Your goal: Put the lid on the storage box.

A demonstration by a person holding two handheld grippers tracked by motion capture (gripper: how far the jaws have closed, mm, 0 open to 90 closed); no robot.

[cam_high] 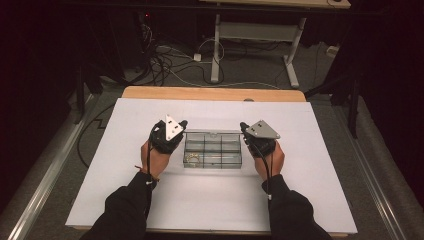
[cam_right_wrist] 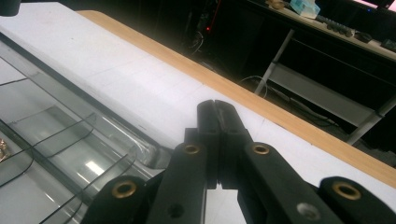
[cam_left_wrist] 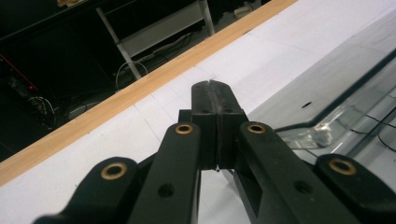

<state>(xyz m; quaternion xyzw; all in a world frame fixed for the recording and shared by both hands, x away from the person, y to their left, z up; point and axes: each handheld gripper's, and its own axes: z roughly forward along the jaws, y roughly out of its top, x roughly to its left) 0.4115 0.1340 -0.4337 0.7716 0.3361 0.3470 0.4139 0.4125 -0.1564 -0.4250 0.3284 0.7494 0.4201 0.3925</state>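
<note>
On the left of the high view, the left claw point(cam_high: 181, 126) sits at the far left corner of a clear compartment box point(cam_high: 213, 149), its jaws pressed fully together with nothing between them; the left claw view shows the two black tips meeting in a thin seam over the white sheet point(cam_left_wrist: 93, 154), with the box's transparent wall just beside them on the right. The box itself rests near the middle of the counter point(cam_high: 210, 93), on the white sheet, its lid standing up along the far edge and its dividers marking off small cells; a small gold-coloured ring-like item point(cam_high: 192, 159) lies in the near left cell. On the right, the right claw point(cam_high: 244, 127) mirrors the first at the far right corner, jaws likewise closed tight and empty, and from its own camera the box edge runs close by on the left. Whether either tip actually touches the plastic I cannot tell. The risk from here, as I judge it, lies in the light, slick box: if one closed tip pushes harder than the other, the box could skid or twist across the paper rather than stay put, and the sheet might wrinkle under it. A nudge against the raised lid could drop it shut or tip the whole box, sending the small item out of its cell. Thin clear walls are also hard to judge, so a claw could strike the rim.
</note>
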